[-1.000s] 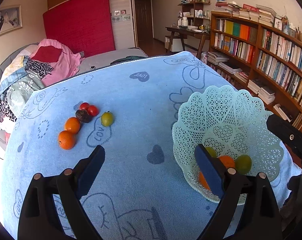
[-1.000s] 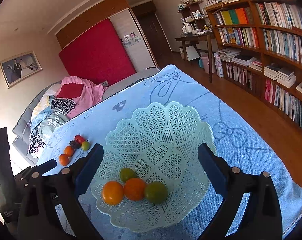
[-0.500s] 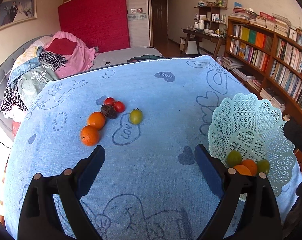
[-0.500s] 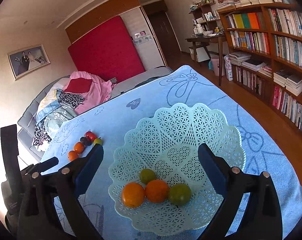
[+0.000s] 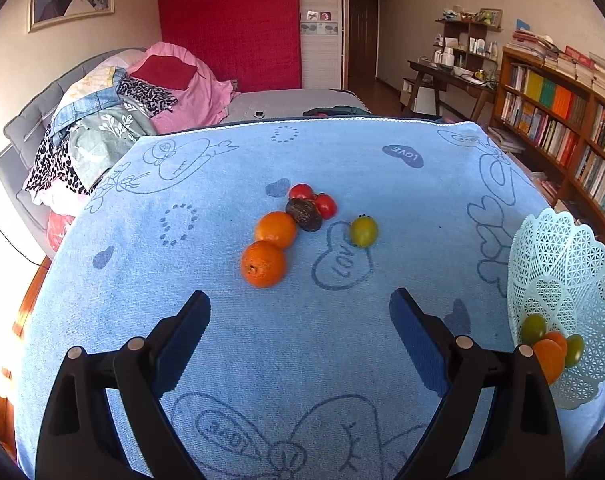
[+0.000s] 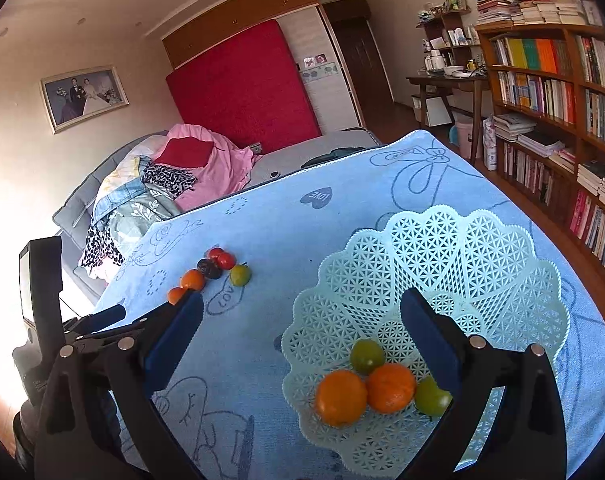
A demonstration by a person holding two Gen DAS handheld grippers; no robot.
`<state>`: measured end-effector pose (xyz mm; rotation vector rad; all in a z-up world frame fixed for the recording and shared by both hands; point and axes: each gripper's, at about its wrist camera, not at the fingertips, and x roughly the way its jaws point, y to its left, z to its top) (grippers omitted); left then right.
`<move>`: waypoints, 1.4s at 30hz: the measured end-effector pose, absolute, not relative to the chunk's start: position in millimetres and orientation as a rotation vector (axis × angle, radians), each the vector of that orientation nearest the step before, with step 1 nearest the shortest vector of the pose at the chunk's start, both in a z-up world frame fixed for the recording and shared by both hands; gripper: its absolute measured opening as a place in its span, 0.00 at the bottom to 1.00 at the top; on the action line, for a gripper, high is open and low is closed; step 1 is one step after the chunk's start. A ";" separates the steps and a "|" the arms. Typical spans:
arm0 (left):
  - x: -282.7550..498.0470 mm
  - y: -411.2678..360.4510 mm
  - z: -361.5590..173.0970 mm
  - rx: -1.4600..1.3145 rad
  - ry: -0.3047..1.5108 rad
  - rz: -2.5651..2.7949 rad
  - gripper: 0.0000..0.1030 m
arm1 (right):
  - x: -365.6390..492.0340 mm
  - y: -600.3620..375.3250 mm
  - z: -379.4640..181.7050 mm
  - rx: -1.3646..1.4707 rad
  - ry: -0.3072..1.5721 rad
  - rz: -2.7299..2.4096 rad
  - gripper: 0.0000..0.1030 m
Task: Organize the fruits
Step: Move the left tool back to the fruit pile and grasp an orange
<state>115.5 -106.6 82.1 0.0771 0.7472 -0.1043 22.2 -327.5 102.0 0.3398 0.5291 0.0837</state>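
"LOVE" hearts on blue cloth

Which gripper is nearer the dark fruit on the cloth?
Left. The left gripper faces the dark fruit, jaws open just short of it; the right gripper hangs over the basket.

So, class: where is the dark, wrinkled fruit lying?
In the left wrist view, the dark fruit lies mid-cloth, touching two red tomatoes behind it, an orange to its left.
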 end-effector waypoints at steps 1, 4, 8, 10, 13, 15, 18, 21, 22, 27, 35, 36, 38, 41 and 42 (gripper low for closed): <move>117.3 -102.0 81.3 0.074 0.748 -0.095 0.88 | 24.3 -323.4 102.1 0.332 0.532 0.091 0.97; 122.4 -87.8 78.1 0.065 0.755 -0.068 0.88 | 31.4 -310.6 101.4 0.309 0.541 0.101 0.97; 129.5 -74.6 74.3 0.056 0.764 -0.042 0.88 | 42.2 -294.5 98.2 0.285 0.564 0.108 0.97; 133.4 -69.7 71.3 0.059 0.768 -0.035 0.88 | 47.8 -286.3 96.4 0.270 0.573 0.111 0.97; 141.3 -67.3 65.6 0.062 0.784 -0.051 0.88 | 57.5 -273.0 93.9 0.245 0.586 0.120 0.97; 146.4 -66.0 61.5 0.066 0.790 -0.051 0.88 | 64.2 -263.4 92.5 0.221 0.594 0.127 0.97; 155.8 -63.7 56.0 0.065 0.809 -0.054 0.88 | 74.3 -249.7 90.1 0.188 0.601 0.135 0.97; 164.4 -61.3 51.0 0.064 0.824 -0.045 0.88 | 85.5 -238.3 86.8 0.166 0.613 0.143 0.97; 167.7 -61.0 49.7 0.065 0.827 -0.043 0.88 | 89.4 -235.0 85.7 0.156 0.617 0.143 0.97; 180.8 -60.4 44.2 0.074 0.835 -0.034 0.88 | 108.5 -222.7 79.1 0.118 0.642 0.143 0.97; 194.3 -65.9 35.3 0.091 0.837 -0.049 0.88 | 134.6 -221.0 68.2 0.104 0.685 0.099 0.97; 195.6 -66.1 34.5 0.085 0.836 -0.054 0.88 | 137.4 -221.0 67.5 0.101 0.689 0.094 0.97; 197.5 -67.1 33.2 0.082 0.830 -0.058 0.88 | 144.3 -221.9 65.8 0.107 0.698 0.083 0.97; 200.3 -69.2 30.1 0.089 0.829 -0.061 0.88 | 154.8 -223.3 63.1 0.118 0.713 0.063 0.97; 201.2 -69.6 28.5 0.089 0.831 -0.064 0.88 | 157.9 -223.4 61.9 0.122 0.716 0.059 0.97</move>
